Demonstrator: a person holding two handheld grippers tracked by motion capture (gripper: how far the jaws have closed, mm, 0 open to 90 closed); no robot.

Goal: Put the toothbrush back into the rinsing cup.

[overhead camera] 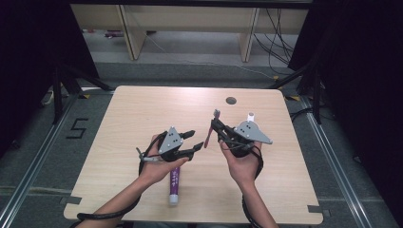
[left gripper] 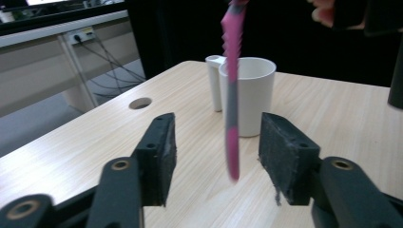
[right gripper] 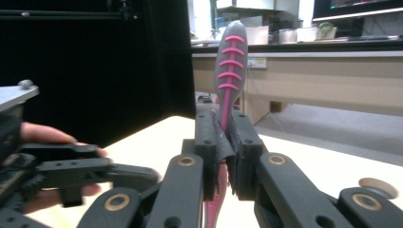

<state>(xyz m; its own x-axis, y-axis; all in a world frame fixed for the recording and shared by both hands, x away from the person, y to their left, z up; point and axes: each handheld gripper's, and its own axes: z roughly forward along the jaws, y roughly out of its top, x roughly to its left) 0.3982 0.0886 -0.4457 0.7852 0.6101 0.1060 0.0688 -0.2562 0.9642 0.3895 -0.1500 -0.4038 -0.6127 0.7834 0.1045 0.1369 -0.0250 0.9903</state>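
Observation:
My right gripper (overhead camera: 214,125) is shut on a pink and grey toothbrush (overhead camera: 207,138), gripped mid-handle and held above the table. In the right gripper view the ribbed handle (right gripper: 230,66) rises from between the closed jaws (right gripper: 223,135). My left gripper (overhead camera: 195,141) stands open just left of it. In the left gripper view the toothbrush (left gripper: 232,95) hangs in the gap between the open jaws (left gripper: 221,142), touching neither pad. A white cup (left gripper: 249,95) stands on the table behind it.
A purple tube (overhead camera: 174,183) with a white cap lies on the wooden table (overhead camera: 142,109) under my left hand, near the front edge. A round hole (overhead camera: 231,100) is in the table's far side. The cup (overhead camera: 250,115) pokes out behind my right gripper.

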